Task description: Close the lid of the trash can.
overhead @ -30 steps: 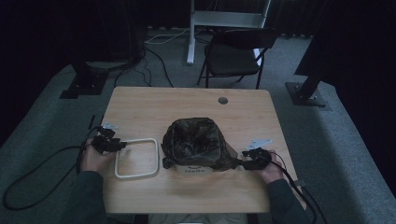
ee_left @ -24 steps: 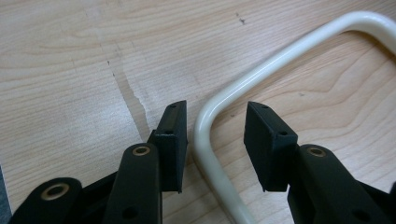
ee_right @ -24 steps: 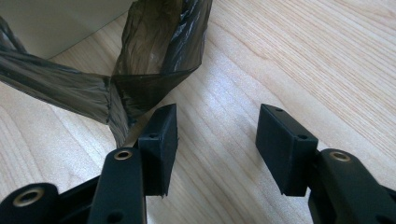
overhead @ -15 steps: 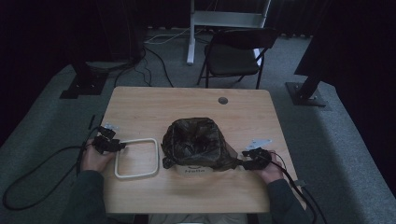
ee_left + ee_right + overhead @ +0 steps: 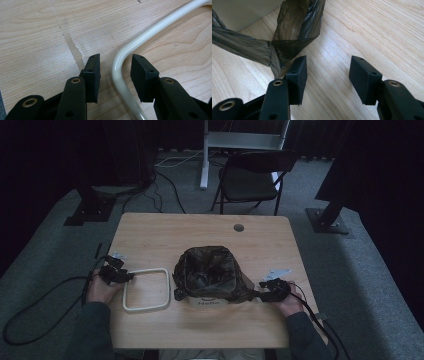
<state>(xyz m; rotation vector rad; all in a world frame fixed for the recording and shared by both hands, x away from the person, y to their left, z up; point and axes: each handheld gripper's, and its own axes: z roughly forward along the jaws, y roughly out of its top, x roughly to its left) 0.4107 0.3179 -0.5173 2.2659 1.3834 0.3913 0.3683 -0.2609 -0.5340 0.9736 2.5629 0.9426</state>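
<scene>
While the left tool (image 5: 115, 75) straddles the cream frame's (image 5: 120, 75) corner unclenched, pads clear of the tube, bare worktop (image 5: 150, 240) stretches beyond. Right tool (image 5: 327, 80) gapes released just beside the bin liner's (image 5: 287, 42) trailing edge.

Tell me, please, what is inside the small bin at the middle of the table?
A dark plastic bag lines the bin, its crumpled film draped over the rim and down the sides. Whatever lies at the bottom is hidden in dark folds.

A cream wire frame (image 5: 145, 290) lies on the pale wood-grain bench (image 5: 200, 235), with a dark brown bag (image 5: 210, 270) at its 3 o'clock lining a beige bin (image 5: 207, 302).
</scene>
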